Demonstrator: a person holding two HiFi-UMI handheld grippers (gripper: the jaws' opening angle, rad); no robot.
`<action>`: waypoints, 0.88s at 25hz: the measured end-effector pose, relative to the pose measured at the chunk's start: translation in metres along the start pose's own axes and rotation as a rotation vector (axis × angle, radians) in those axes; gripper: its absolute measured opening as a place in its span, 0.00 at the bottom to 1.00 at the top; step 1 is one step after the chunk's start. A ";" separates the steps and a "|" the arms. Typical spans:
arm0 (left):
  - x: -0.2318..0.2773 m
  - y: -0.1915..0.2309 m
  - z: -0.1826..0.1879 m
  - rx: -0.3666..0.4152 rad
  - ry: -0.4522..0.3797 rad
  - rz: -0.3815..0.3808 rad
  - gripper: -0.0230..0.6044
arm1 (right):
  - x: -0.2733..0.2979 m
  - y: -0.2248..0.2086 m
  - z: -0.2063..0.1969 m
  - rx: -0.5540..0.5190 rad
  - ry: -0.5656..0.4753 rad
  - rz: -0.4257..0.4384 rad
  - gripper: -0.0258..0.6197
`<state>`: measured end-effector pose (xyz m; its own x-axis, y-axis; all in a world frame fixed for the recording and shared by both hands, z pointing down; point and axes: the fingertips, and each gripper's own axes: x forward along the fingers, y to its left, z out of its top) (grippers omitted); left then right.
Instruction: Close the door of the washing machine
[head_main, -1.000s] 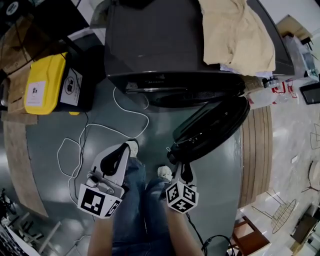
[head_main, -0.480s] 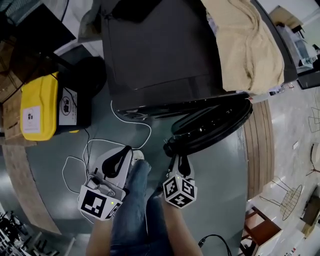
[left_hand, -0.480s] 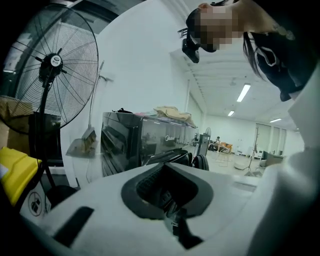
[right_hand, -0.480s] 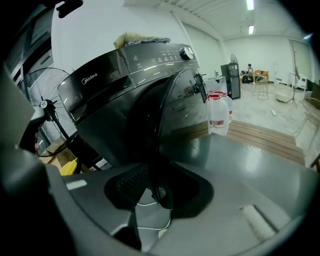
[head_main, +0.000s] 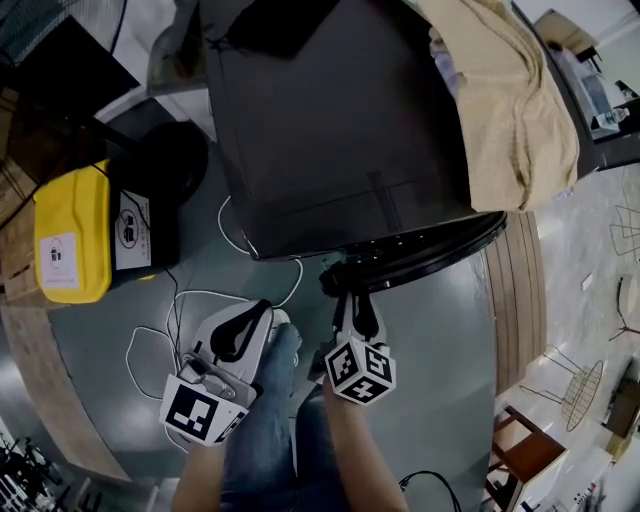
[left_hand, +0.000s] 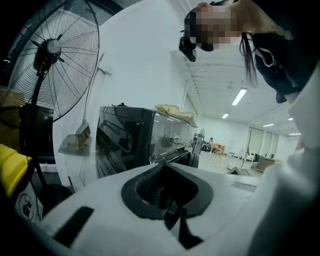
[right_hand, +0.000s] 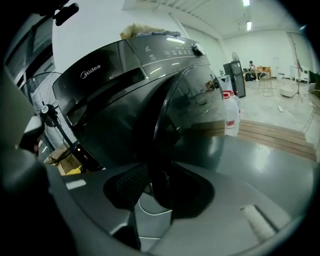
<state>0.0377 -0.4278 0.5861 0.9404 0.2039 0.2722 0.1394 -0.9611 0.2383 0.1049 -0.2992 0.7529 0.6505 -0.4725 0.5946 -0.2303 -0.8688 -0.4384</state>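
Observation:
The dark grey washing machine fills the top of the head view, and its round dark door stands only slightly ajar against the front. My right gripper is at the door's free edge. In the right gripper view the door rim runs down between the jaws of that gripper. The jaws have just been opening, and floor shows between the ribbed left pad and the rim. My left gripper hangs lower left over the floor, its jaws together on nothing.
A beige cloth lies on the machine's top. A yellow and black case sits at the left, and a white cable loops across the floor. A standing fan is left of the machine. Wooden boards run along the right.
The door has swung from wide open to nearly against the machine's front. My right gripper followed its edge toward the machine, and my left gripper drifted the same way.

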 end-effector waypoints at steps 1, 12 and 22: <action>0.001 0.002 0.000 -0.001 0.000 -0.002 0.03 | 0.005 0.004 0.002 0.003 -0.006 0.013 0.26; 0.011 0.019 0.000 -0.001 0.000 -0.019 0.03 | 0.030 0.026 0.012 -0.019 -0.054 0.128 0.28; 0.014 0.015 -0.006 0.005 -0.005 -0.008 0.03 | 0.032 0.029 0.016 -0.066 -0.070 0.197 0.28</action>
<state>0.0516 -0.4385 0.5989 0.9406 0.2110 0.2660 0.1488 -0.9604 0.2355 0.1310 -0.3375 0.7485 0.6366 -0.6246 0.4523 -0.4031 -0.7695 -0.4953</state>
